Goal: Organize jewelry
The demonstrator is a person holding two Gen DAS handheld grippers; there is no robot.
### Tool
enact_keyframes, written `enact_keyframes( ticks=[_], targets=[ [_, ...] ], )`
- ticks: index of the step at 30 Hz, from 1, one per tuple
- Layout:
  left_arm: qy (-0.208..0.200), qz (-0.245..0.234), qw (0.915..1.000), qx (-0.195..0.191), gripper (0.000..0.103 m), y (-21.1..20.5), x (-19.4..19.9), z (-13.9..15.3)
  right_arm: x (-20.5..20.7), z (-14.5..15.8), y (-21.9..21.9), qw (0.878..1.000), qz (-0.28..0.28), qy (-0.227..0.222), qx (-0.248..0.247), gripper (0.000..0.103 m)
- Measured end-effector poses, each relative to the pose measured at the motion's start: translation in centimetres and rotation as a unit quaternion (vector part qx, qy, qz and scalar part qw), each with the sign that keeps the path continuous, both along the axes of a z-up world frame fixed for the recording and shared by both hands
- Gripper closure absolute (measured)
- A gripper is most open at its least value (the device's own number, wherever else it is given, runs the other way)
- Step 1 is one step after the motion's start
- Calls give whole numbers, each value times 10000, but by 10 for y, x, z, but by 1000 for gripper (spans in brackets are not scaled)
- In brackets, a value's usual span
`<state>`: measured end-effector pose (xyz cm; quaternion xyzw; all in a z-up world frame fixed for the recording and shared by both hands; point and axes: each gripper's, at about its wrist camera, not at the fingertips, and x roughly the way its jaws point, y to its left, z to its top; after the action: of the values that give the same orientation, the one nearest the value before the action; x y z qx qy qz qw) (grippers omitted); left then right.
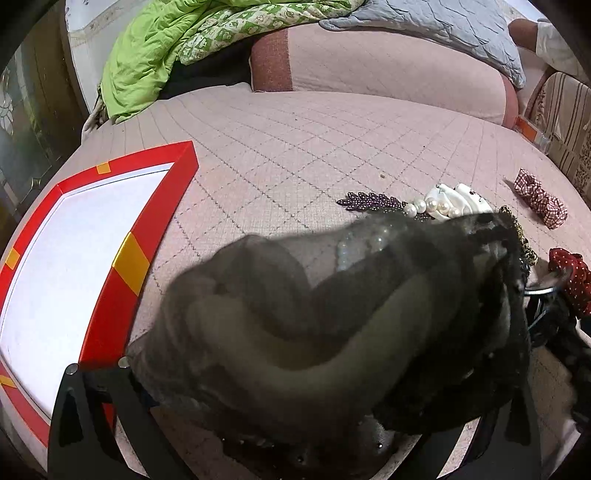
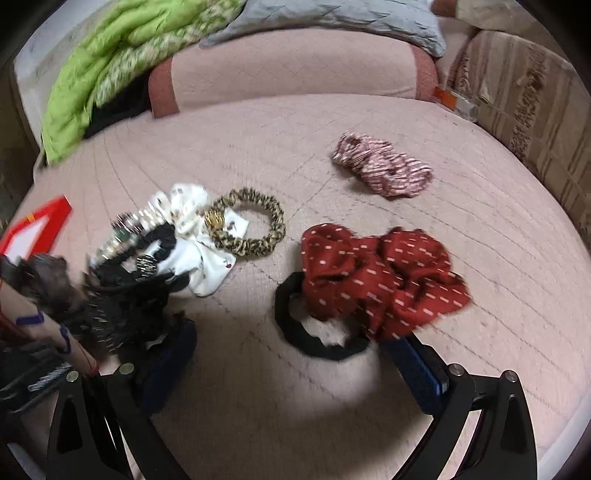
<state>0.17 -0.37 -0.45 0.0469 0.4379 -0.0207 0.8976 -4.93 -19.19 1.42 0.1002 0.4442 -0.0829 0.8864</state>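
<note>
Pink quilted bedding (image 2: 258, 369) fills both views, with a green blanket (image 2: 92, 74) at upper left and a grey pillow (image 2: 332, 18) at the top.

In the left wrist view a sheer black scrunchie (image 1: 332, 325) drapes across the left gripper (image 1: 295, 387) and hides its fingertips, so whether they are clamped on it cannot be told. Its long axis runs from lower left to upper right of the frame. At left lies a red box (image 1: 129, 258) with yellow stripes and a white inside, its near corner pointing to upper centre. Beyond the scrunchie, right of centre, a dark leaf clip (image 1: 369, 202) lies lengthwise left to right, touching a pearl clip (image 1: 443, 206). A checked scrunchie (image 1: 539, 201) lies apart at the right edge.

In the right wrist view the right gripper (image 2: 288, 354) has its fingers (image 2: 417, 365) wide apart, either side of a black band (image 2: 291, 332) at lower centre. A red dotted scrunchie (image 2: 376, 277) overlaps that band, stretched left to right. A leopard scrunchie (image 2: 255, 221) lies partly on a white scrunchie (image 2: 207, 251) at centre left.
</note>
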Motion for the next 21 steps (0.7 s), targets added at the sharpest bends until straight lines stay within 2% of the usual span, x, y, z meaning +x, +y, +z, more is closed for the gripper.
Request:
enact_keyframes(
  ticks=[2, 8, 10, 13, 16, 17, 19, 20, 21],
  targets=[
    [-9, 1, 10000, -8, 0, 0, 0, 0, -9, 9, -3, 9998, -9, -73, 164, 0],
    [-6, 165, 9999, 18, 0, -3, -1, 1, -54, 44, -4, 9973, 7, -738, -46, 0],
    [158, 108, 9998, 58, 0, -2, -1, 3, -68, 52, -5, 9954, 20, -954, 17, 0],
    [334, -22, 9994, -114, 0, 4, 1, 6, -79, 61, -3, 9934, 65, -1141, 25, 0],
    [-31, -451, 9989, -126, 0, 6, -17, 17, -88, 69, 0, 9917, 135, -1281, -21, 0],
    [-259, -456, 9986, -102, 0, 9, -31, 28, -91, 72, 1, 9908, 166, -1340, -39, 0],
    [-651, -346, 9966, -364, 0, 18, -56, 48, -101, 78, 2, 9897, 197, -1417, -110, 0],
    [-766, -448, 9944, -569, 0, 22, -71, 62, -105, 81, 2, 9890, 199, -1460, -127, 0],
    [-869, -536, 9930, -602, 0, 24, -82, 73, -111, 85, 2, 9878, 217, -1537, -144, 0]
  ],
)
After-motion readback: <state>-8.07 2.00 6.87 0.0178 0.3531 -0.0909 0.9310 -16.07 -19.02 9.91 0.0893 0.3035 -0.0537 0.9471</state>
